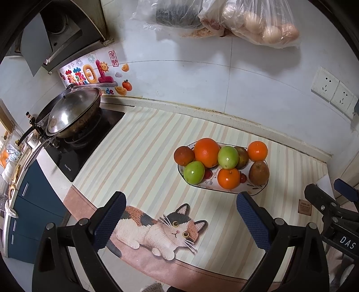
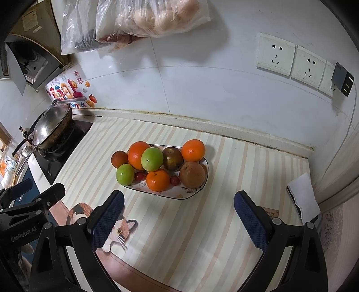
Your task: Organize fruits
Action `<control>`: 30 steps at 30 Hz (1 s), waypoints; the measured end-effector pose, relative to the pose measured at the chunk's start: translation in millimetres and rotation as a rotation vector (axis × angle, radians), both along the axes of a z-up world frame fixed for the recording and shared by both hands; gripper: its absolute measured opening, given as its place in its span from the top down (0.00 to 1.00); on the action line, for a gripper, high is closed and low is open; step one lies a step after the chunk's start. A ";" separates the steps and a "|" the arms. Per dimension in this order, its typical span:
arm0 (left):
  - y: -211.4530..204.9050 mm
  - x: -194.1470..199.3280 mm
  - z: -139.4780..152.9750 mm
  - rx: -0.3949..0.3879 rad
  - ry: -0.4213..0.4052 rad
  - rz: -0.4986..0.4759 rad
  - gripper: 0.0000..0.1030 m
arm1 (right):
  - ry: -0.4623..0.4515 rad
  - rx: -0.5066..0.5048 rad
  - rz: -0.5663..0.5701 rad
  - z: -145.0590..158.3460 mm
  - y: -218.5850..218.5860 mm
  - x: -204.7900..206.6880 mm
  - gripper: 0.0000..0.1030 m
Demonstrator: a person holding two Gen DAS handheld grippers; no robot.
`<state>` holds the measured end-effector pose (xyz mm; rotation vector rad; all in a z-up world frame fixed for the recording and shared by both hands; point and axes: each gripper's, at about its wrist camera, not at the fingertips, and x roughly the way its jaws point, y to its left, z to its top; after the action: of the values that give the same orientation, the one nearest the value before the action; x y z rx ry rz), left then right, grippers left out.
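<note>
A white flowered plate (image 1: 226, 191) (image 2: 177, 195) sits on the striped mat, heaped with fruit: a big orange (image 1: 206, 152) (image 2: 137, 155), two smaller oranges, two green fruits (image 1: 228, 157) (image 2: 152, 159), dark brownish fruits and small red ones. One small orange (image 1: 257, 151) (image 2: 193, 150) rests at the plate's far right rim. My left gripper (image 1: 180, 204) hovers open over the mat, in front of the plate, holding nothing. My right gripper (image 2: 179, 203) is also open and holds nothing, just in front of the plate. The right gripper's body shows at the left wrist view's right edge.
A lidded wok (image 1: 74, 112) (image 2: 52, 125) stands on a black cooktop at the left. Plastic bags (image 1: 224, 20) (image 2: 134, 20) hang on the tiled wall above. Wall sockets (image 2: 291, 60) sit at the right, and a folded white paper (image 2: 304, 197) lies at the mat's right end.
</note>
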<state>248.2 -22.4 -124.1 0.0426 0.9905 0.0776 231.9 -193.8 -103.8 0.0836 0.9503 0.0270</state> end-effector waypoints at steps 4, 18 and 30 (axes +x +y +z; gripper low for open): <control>-0.9 -0.4 0.2 0.000 -0.002 -0.001 0.02 | 0.000 0.004 -0.004 -0.5 -0.9 -1.9 0.03; 0.5 -2.4 2.0 0.000 -0.004 0.000 0.02 | -0.011 0.006 -0.007 2.4 -0.6 -11.8 0.03; 0.2 -5.3 2.9 0.002 0.000 0.000 0.02 | -0.005 0.011 -0.005 2.8 -1.6 -16.8 0.03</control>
<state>242.8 -22.1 -121.2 0.0442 0.9902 0.0780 215.1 -195.3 -101.0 0.0966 0.9445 0.0278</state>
